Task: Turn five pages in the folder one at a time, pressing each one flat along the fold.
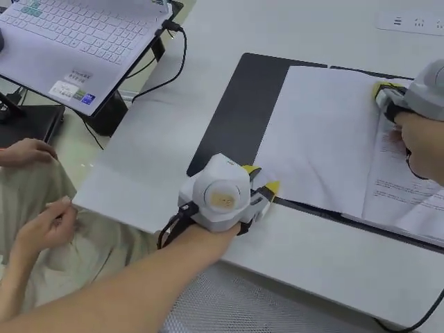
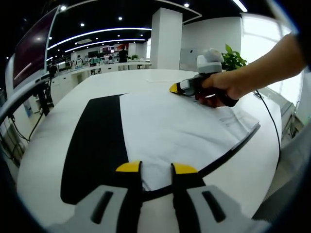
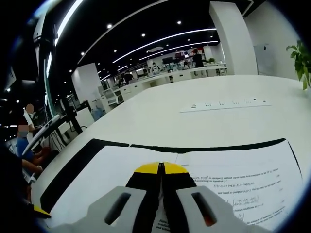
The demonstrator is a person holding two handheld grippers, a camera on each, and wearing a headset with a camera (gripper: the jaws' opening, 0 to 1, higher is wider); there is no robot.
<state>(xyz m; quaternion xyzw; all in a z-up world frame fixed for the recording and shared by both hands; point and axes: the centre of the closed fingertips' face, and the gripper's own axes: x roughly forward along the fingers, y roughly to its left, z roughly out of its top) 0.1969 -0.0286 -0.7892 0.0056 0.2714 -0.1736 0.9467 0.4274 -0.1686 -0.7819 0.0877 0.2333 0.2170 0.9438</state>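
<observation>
Head view: folder [image 1: 236,104] cut off at the right edge, and the right gripper [image 1: 383,90] body with it. Laptop [image 1: 76,41] cut off at top and left. Print on the page [image 1: 402,187] too small to read. Right gripper view: the closed jaws hide the page beneath them; whether a sheet is pinched cannot be told.

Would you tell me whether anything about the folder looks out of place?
Nothing stands out. The folder lies open on the table, the left page is flat and uncreased, the right tool rests at the fold and the left tool sits at the near edge.
</observation>
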